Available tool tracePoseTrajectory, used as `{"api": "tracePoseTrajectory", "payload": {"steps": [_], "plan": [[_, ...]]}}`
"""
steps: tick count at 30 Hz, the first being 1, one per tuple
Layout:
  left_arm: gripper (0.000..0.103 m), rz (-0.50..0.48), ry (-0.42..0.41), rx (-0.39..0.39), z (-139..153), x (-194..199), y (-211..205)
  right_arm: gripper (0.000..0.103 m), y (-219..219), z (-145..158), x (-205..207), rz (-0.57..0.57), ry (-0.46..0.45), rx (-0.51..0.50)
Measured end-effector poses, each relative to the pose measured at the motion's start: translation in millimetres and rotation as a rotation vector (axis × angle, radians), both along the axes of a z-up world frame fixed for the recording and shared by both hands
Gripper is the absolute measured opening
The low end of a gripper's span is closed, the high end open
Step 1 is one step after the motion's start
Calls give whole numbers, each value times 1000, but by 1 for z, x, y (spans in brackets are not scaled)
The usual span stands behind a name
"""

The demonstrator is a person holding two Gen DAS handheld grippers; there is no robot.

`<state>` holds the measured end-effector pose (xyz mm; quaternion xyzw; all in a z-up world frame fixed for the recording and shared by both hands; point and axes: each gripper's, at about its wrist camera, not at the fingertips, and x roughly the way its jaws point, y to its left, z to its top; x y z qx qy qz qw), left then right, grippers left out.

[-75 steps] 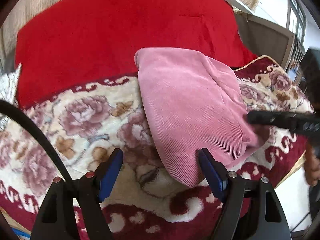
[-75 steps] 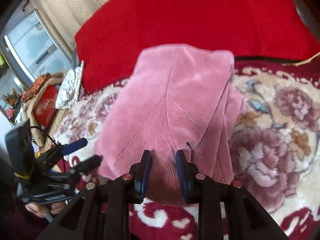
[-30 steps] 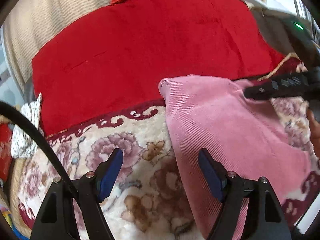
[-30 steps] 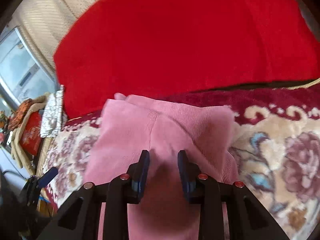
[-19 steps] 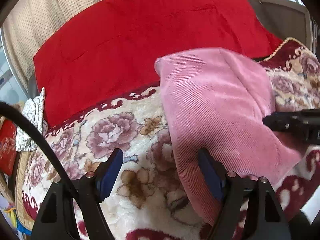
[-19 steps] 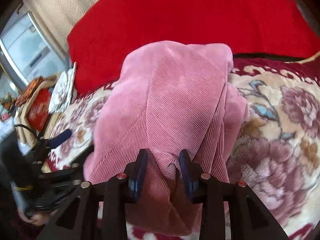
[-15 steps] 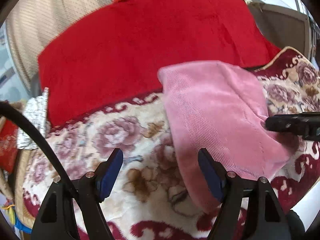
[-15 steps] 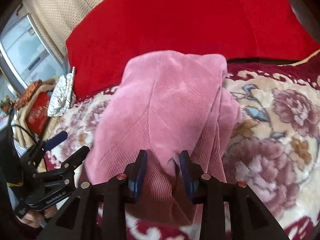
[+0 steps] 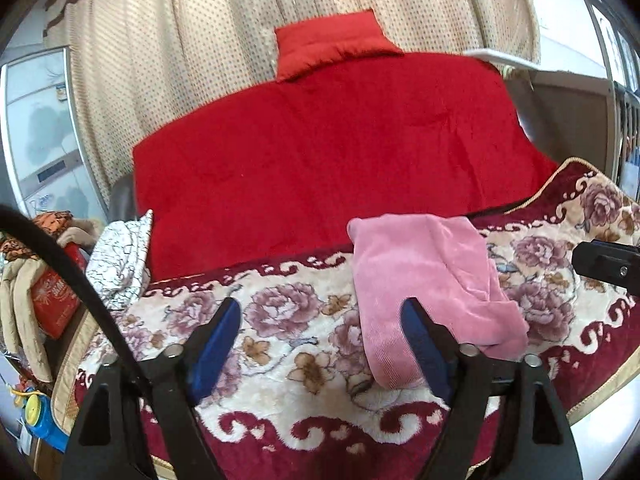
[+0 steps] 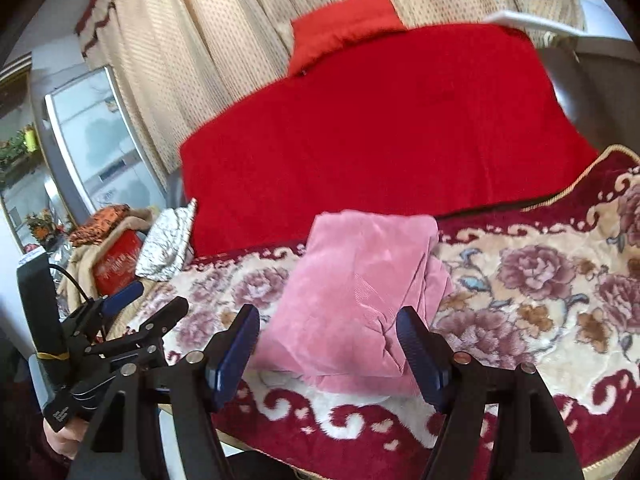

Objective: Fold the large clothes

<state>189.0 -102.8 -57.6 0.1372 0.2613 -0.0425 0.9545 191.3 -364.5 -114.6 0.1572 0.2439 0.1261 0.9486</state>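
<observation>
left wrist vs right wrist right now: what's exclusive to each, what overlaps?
Left wrist only: blue and yellow toy at its lower left edge.

Right wrist only: a hand holding the left gripper, plants beside the fridge.

Both: folded pink garment lying free on the floral blanket, red quilt behind, dotted curtain. Each gripper's jaws are opening, nothing pinched.

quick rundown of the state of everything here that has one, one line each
pink ribbed corduroy garment: folded into a compact bundle, lying flat on the blanket, not gripped
left tongs: opening, nothing between the fingers
right tongs: opening, clear of the garment
floral plush blanket: spread flat
big red quilt: laid out behind the garment
beige dotted curtain: drawn shut
</observation>
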Motion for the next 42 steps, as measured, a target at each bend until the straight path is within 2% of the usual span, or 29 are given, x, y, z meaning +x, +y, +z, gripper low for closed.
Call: {"api": "tracePoseTrajectory", "payload": {"steps": [12, 16, 19, 23, 27, 31, 37, 40, 42], "plan": [[91, 30, -96, 7, 34, -51, 9, 75, 13, 25, -53, 11, -85, -11], [91, 40, -96, -10, 43, -64, 14, 75, 18, 32, -73, -2, -104, -40], [92, 41, -86, -22, 44, -70, 18, 75, 21, 29, -79, -5, -84, -73], [98, 5, 23, -89, 30, -53, 28, 75, 13, 12, -67, -11, -28, -75], [98, 22, 185, -167, -12, -13, 46, 75, -7, -21, -38, -55, 70, -31], [98, 44, 303, -230, -50, 23, 54, 74, -21, -52, -5, -57, 143, 0], [98, 4, 356, -285, -73, 66, 39, 53, -15, -68, 48, -37, 181, -7], [98, -30, 361, -265, -81, 87, 21, 44, -5, -75, 72, -20, 190, -18], [98, -56, 374, -251, -91, 99, 9, 43, 3, -90, 89, 1, 221, -27]]}}
